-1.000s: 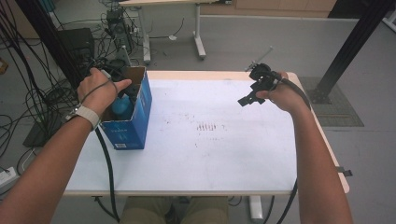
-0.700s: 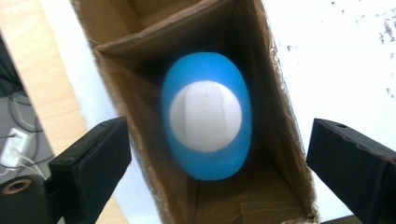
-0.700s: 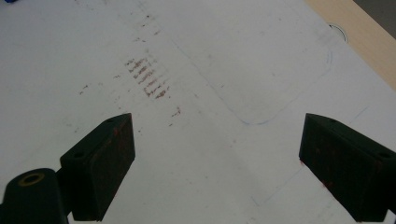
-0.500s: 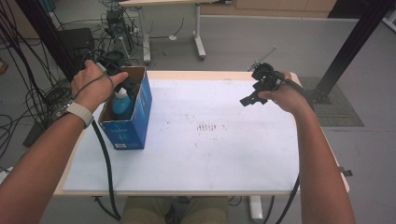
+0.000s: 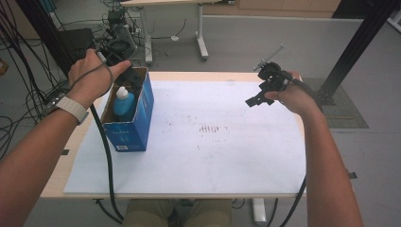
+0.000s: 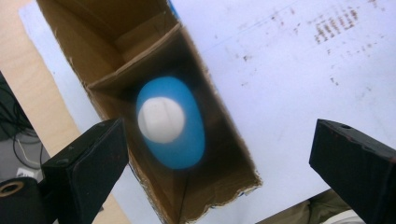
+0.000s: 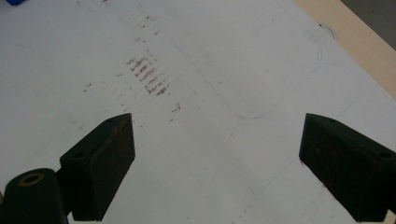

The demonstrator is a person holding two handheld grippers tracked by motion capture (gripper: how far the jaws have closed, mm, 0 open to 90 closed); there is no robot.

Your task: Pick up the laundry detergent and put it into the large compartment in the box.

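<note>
Blue box, brown cardboard inside; in it a blue bottle with white cap; beside the box a white sheet with reddish-brown smudges; black jaws.

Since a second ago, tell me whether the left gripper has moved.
Yes. The left gripper has lifted out of the blue box, toward its far end, jaws just opening, leaving the blue bottle standing inside.
</note>
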